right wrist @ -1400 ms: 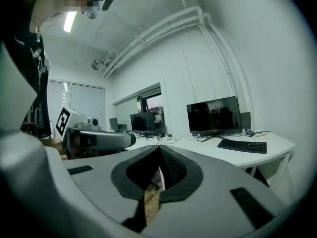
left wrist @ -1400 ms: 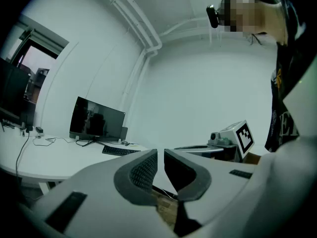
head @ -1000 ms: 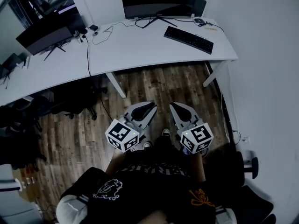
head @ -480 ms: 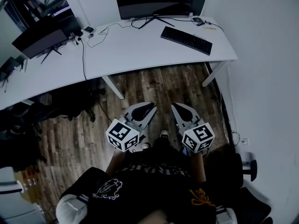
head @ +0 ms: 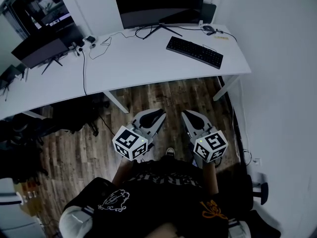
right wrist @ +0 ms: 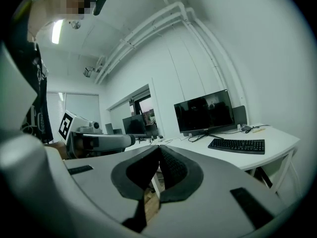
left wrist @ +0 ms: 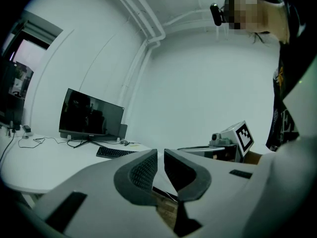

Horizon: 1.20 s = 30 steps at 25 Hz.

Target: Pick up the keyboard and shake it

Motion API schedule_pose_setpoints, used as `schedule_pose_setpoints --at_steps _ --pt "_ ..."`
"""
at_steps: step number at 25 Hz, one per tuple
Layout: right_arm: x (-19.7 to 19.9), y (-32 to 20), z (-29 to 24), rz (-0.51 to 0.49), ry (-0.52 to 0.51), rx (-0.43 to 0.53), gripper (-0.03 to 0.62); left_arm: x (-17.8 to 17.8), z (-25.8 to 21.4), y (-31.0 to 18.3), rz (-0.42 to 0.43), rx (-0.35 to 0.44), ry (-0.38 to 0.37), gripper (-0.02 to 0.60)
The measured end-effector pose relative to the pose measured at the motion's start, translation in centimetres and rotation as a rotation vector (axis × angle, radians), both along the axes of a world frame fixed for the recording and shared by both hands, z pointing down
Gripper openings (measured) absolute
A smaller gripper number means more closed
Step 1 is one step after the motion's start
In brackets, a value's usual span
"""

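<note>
The left tool (head: 158,116) and right tool (head: 187,116) are closed on nothing (both over the floor (head: 173,94)). The keyboard (head: 194,52) lies on the counter (head: 133,63), well apart.

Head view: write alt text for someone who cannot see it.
A person holds the left hand-held gripper and right hand-held gripper, both shut and empty, over a wood floor, short of a white desk. A black keyboard lies untouched near the desk's right end, before a dark monitor.
</note>
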State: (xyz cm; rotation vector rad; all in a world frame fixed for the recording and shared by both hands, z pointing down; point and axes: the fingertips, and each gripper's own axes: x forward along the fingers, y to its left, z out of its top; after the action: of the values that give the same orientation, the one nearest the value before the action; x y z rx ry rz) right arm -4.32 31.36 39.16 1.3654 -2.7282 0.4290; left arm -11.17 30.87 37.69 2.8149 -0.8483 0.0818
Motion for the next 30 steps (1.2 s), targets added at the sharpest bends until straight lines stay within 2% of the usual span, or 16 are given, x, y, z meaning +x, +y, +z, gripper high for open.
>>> schedule_pose_setpoints --at_steps 10,18,23,30 --pt "4.2 -3.9 0.5 -0.046 -0.024 -0.006 0.011 4.3 0.3 -3.8 -0.038 -0.004 -0.026 0.055" --pt "6.3 -5.1 2.2 -0.053 -0.072 -0.045 0.011 5.7 1.5 -5.5 -0.068 -0.047 -0.065 0.055" --pt "6.3 -6.7 3.2 -0.042 -0.099 -0.069 0.011 5.4 2.5 -7.0 -0.066 -0.073 -0.091 0.055" --pt "7.4 -10.8 3.9 -0.003 -0.087 -0.088 0.011 7.2 3.2 -12.0 -0.009 -0.081 -0.072 0.055"
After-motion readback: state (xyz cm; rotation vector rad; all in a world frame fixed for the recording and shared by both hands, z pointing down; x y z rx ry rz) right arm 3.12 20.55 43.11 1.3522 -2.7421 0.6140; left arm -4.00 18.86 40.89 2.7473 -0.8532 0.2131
